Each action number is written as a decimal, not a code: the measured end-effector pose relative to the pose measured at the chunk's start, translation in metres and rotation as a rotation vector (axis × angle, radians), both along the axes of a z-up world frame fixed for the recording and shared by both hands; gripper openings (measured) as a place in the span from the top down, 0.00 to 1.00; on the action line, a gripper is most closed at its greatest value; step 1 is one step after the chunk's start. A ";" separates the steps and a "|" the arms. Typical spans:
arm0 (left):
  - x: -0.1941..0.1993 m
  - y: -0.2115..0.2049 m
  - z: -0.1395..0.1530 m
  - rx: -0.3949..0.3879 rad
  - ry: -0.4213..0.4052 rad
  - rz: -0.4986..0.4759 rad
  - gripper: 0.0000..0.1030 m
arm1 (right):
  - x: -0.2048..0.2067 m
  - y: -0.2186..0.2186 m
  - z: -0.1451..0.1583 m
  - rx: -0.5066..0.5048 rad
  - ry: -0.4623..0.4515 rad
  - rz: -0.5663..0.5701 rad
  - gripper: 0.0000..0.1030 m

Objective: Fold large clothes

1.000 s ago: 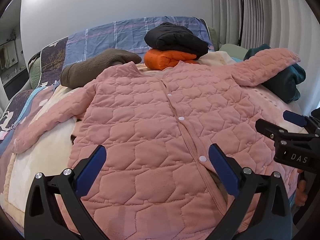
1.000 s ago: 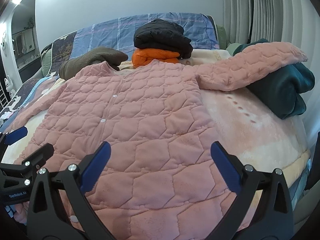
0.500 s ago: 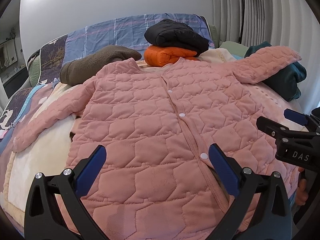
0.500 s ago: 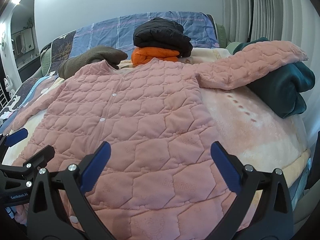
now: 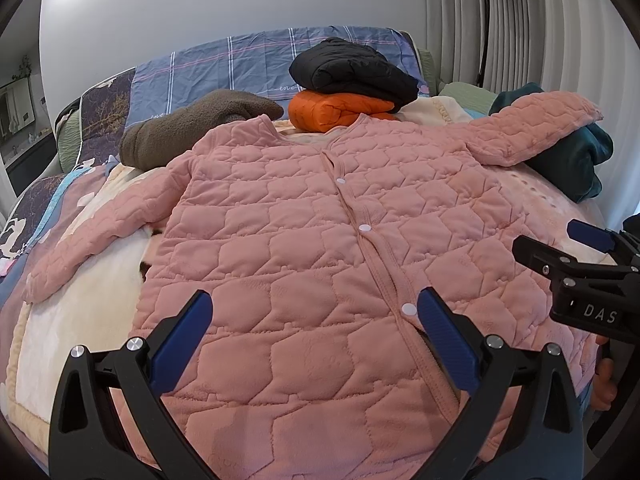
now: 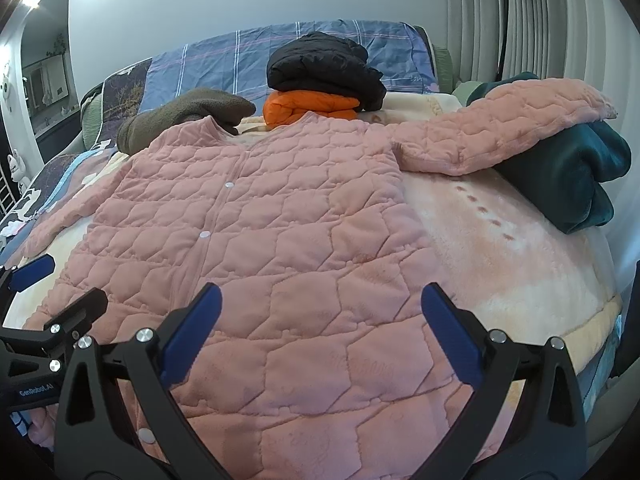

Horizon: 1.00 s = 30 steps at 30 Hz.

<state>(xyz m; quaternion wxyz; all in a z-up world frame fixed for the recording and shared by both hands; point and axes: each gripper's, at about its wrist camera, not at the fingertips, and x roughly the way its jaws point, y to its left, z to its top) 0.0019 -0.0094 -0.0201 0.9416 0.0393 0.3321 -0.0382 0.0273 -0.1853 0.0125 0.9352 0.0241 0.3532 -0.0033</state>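
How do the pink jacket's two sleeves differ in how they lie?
The right sleeve angles up, its cuff draped over the teal garment; the left sleeve runs down flat on the bed blanket, resting on no other garment. Both are spread out, unfolded.

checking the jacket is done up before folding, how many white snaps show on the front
3 in the left wrist view, all down the placket of the pink quilted jacket: upper chest, middle, lower near the hem. More may be hidden lower down, behind the gripper.
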 end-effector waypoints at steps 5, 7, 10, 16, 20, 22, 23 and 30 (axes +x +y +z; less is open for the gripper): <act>0.000 0.000 0.000 0.000 0.001 0.000 0.01 | 0.000 0.000 0.000 0.002 0.004 0.000 0.02; -0.001 0.001 -0.001 -0.001 0.002 0.000 0.01 | 0.000 0.000 -0.001 0.002 0.006 0.001 0.02; -0.001 0.002 -0.002 -0.003 0.003 0.001 0.01 | 0.001 0.001 -0.002 0.000 0.008 0.002 0.02; -0.001 0.003 -0.003 -0.004 0.004 0.002 0.01 | 0.001 0.002 -0.003 -0.001 0.014 0.000 0.02; -0.002 0.002 -0.004 -0.004 0.000 0.000 0.01 | 0.001 0.002 -0.004 0.000 0.015 0.000 0.02; -0.002 0.002 -0.004 -0.004 -0.003 -0.004 0.01 | 0.002 0.002 -0.004 0.001 0.016 0.000 0.02; -0.002 0.002 -0.004 -0.006 -0.006 -0.008 0.01 | 0.002 0.002 -0.004 0.000 0.015 0.000 0.02; -0.006 0.005 0.003 -0.019 -0.077 0.005 0.01 | 0.002 0.002 -0.005 0.002 0.012 0.000 0.02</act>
